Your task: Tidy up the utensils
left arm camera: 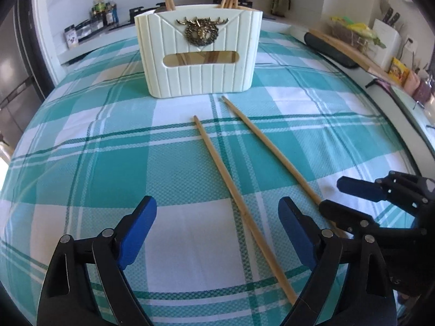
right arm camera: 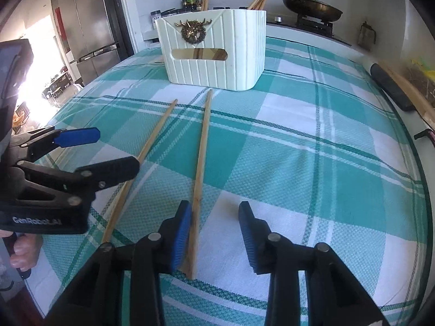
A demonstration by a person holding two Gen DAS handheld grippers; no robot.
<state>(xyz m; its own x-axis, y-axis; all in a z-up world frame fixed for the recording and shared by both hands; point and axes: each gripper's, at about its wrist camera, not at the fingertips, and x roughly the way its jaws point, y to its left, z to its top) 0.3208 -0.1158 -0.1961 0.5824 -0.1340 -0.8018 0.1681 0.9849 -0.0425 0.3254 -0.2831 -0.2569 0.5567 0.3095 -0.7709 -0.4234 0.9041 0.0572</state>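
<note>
I see two chopsticks (left arm camera: 239, 193) mid-frame on the checked cloth (left arm camera: 81, 163) — thin, stiff, prone to roll. Left gripper (left arm camera: 217, 231) gapes empty; right gripper (right arm camera: 214, 233) half-open astride one's thick end (right arm camera: 194, 233) — grip there.

In the right wrist view, the right gripper (right arm camera: 214, 233) fills the lower centre of the frame, its blue pads apart. The right chopstick (right arm camera: 202, 160) runs up the middle; its near end lies against the inner face of the left pad, with nothing pressing it from the other side. The left chopstick (right arm camera: 146, 152) lies just left of it, angled toward the upper centre. The left gripper (right arm camera: 114, 152) reaches in from the left edge, jaws spread. A cream utensil holder (right arm camera: 217, 65) stands on the plaid tablecloth (right arm camera: 312, 176) at upper centre, more chopsticks poking from its top.
</note>
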